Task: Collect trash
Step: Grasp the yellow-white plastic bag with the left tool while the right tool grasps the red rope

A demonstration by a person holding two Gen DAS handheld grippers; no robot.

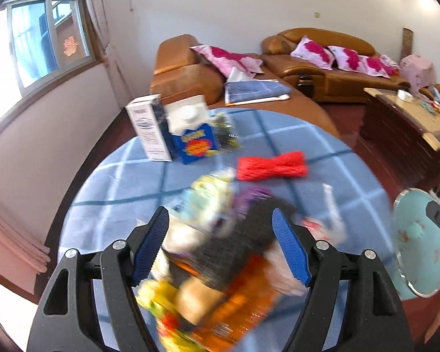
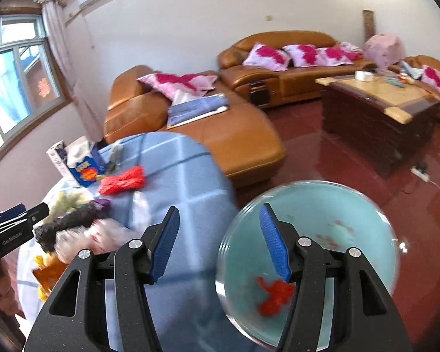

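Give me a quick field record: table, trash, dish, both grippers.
table: round, blue checked cloth
trash pile: blurred wrappers at near edge
upright cartons: white carton, blue carton at far side
red mesh: mid-table
dish: pale blue dish, beside the table, red scrap inside
left gripper: open over pile
right gripper: open, empty

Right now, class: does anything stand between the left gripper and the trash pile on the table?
Nothing visible does. The left gripper has its jaws open, framing the trash pile directly. The cartons and the red mesh lie beyond the pile.
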